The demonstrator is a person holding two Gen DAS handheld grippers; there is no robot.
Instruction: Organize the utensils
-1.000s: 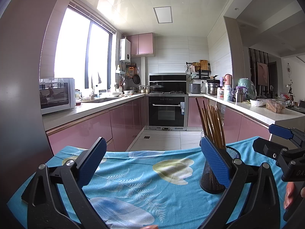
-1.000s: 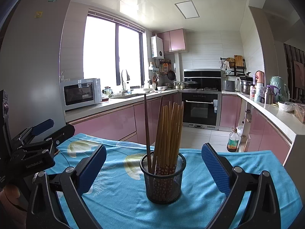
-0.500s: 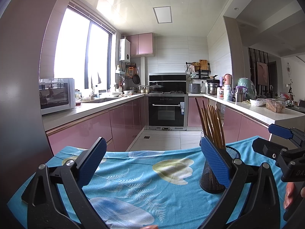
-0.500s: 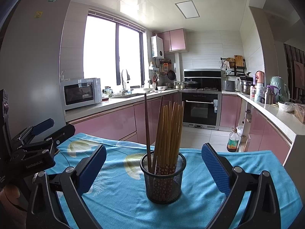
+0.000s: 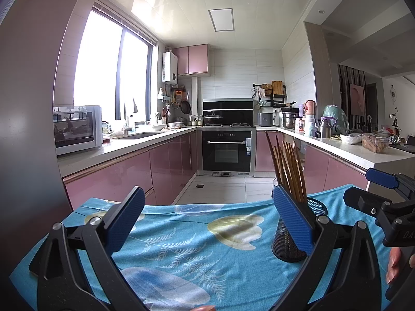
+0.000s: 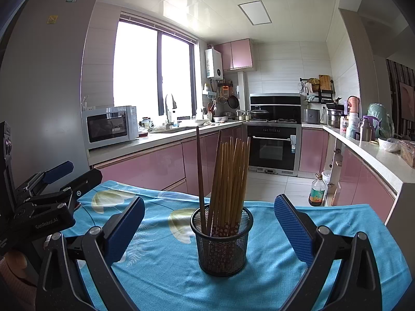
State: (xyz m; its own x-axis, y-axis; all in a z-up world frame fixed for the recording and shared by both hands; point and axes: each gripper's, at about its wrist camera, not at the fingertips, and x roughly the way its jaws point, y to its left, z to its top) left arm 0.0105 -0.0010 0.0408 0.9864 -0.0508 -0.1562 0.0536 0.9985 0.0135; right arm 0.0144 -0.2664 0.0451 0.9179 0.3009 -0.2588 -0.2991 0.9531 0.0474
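Note:
A black mesh holder [image 6: 222,241] stands upright on the blue flowered tablecloth [image 6: 166,272], full of wooden chopsticks [image 6: 230,176] with one darker stick [image 6: 199,176] at the left. My right gripper [image 6: 208,228] is open and empty, with the holder centred just beyond its jaws. In the left wrist view the holder [image 5: 290,243] stands behind the right finger [image 5: 293,223], chopsticks [image 5: 288,168] rising above it. My left gripper [image 5: 207,220] is open and empty over the cloth [image 5: 181,243]. Each gripper shows at the edge of the other's view.
The table's far edge drops to the kitchen floor [image 5: 220,189]. Pink cabinets and counters run along both sides, with a microwave [image 6: 111,125] at the left and an oven [image 6: 272,150] at the back. A bottle [image 6: 317,191] stands on the floor at the right.

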